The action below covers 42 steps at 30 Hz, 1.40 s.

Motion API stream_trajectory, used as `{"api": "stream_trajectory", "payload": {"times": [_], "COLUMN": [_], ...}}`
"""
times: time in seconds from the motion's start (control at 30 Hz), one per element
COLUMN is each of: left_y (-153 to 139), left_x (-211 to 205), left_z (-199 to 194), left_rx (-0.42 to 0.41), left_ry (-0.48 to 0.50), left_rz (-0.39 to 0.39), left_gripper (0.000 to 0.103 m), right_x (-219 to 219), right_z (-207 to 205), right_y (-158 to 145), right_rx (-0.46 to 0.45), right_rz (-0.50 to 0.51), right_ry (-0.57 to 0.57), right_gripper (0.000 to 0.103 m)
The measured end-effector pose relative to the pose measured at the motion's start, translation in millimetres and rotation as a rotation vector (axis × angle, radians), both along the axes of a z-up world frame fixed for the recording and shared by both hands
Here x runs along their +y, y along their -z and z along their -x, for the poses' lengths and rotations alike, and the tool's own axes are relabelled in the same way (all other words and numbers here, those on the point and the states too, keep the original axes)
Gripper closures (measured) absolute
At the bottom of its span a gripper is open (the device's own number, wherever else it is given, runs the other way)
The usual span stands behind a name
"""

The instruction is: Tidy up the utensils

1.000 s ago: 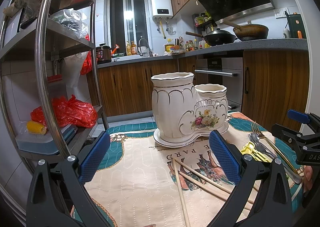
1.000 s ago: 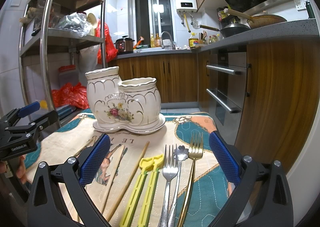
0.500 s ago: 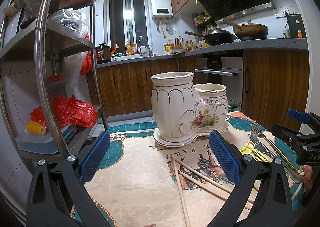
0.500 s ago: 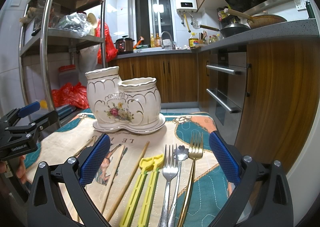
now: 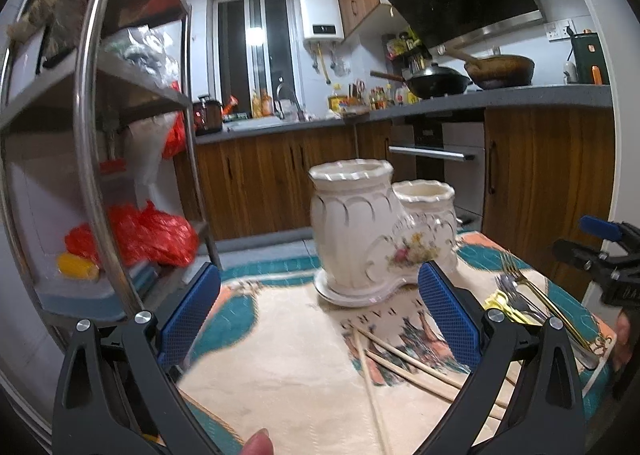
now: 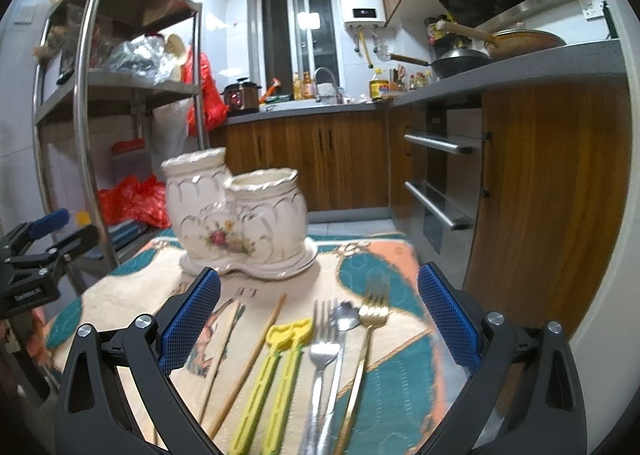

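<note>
Both grippers have shifted since the earlier frames: motion blur now softens both views, the ceramic holder sits farther right in the left wrist view, and the cutlery lies closer beneath the right gripper.

Left gripper (image 5: pixel 318 313): jaws spread wide apart, holding nothing. Ahead of it and slightly right stands the ceramic holder (image 5: pixel 360 239), a white two-compartment vessel with a tall cup and a shorter cup on one shared base, both cups empty as far as can be seen. Wooden chopsticks (image 5: pixel 404 361) lie loose on the patterned tablecloth (image 5: pixel 280 355), just inside the right finger. A fingertip (image 5: pixel 258 443) shows at the bottom edge.

Right gripper (image 6: pixel 319 315): jaws likewise wide apart and empty. Between its fingers, lying lengthwise on the cloth, from left to right: a single wooden chopstick (image 6: pixel 252 359), yellow plastic tongs (image 6: pixel 276 371), a silver fork (image 6: pixel 322 351), a silver spoon (image 6: pixel 344 319) with a flower-shaped bowl, and a gold fork (image 6: pixel 366 339). The holder stands beyond them, ahead and left of centre. The left gripper appears at the far left edge of this view, well apart from the right.

Background: a steel shelf rack (image 6: pixel 84 103) to the left, wooden cabinets (image 6: pixel 316 159) behind the table.
</note>
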<state>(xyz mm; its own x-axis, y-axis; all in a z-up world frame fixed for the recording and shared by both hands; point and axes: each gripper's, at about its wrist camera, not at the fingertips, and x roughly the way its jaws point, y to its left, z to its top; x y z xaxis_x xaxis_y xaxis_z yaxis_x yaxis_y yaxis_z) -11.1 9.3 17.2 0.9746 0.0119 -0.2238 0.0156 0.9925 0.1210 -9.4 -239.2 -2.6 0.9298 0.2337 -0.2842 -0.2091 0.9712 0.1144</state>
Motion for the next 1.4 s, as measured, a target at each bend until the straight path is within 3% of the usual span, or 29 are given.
{"api": "stream_trajectory", "payload": {"times": [0.1, 0.23, 0.43, 0.6, 0.67, 0.73, 0.83, 1.0, 1.07, 1.23, 1.4], "left_y": [-11.4, -16.2, -1.3, 23.9, 35.9, 50.8, 63.9, 69.6, 68.9, 69.9, 69.3], "left_x": [9.1, 22.4, 19.4, 3.6, -1.7, -7.5, -12.4, -11.4, -13.6, -14.9, -1.7], "left_z": [-3.3, -15.4, -28.7, -39.8, -45.3, -50.2, -52.6, -57.9, -59.9, -70.4, -75.5], "left_rx": [0.025, 0.149, 0.353, 0.497, 0.553, 0.613, 0.663, 0.71, 0.715, 0.733, 0.74], "left_ry": [-0.016, -0.005, 0.039, 0.09, 0.117, 0.13, 0.135, 0.168, 0.168, 0.18, 0.185], "left_rz": [-0.001, -0.006, -0.066, -0.092, -0.089, -0.098, -0.108, -0.034, -0.033, -0.027, 0.008], "left_gripper": [0.005, 0.005, 0.005, 0.006, 0.021, 0.03, 0.044, 0.064, 0.071, 0.094, 0.098], "right_x": [-11.5, -20.7, -32.0, -22.9, -18.8, -14.1, -7.7, -2.4, -1.2, 1.2, -4.7], "right_z": [1.3, -1.2, -19.7, -32.4, -38.7, -47.1, -60.3, -79.4, -83.8, -89.2, -83.7], "right_y": [-15.4, -28.6, -19.2, 3.5, 12.6, 21.7, 33.3, 48.1, 49.3, 47.9, 43.8], "right_rx": [-0.015, 0.006, 0.224, 0.331, 0.378, 0.436, 0.51, 0.598, 0.6, 0.604, 0.587], "right_rz": [0.009, 0.083, 0.168, 0.228, 0.235, 0.245, 0.25, 0.245, 0.236, 0.209, 0.169], "right_ry": [0.033, 0.064, 0.029, -0.001, -0.012, -0.021, -0.043, -0.06, -0.067, -0.084, -0.087], "right_gripper": [0.005, 0.005, 0.005, 0.007, 0.013, 0.029, 0.043, 0.061, 0.065, 0.088, 0.096]}}
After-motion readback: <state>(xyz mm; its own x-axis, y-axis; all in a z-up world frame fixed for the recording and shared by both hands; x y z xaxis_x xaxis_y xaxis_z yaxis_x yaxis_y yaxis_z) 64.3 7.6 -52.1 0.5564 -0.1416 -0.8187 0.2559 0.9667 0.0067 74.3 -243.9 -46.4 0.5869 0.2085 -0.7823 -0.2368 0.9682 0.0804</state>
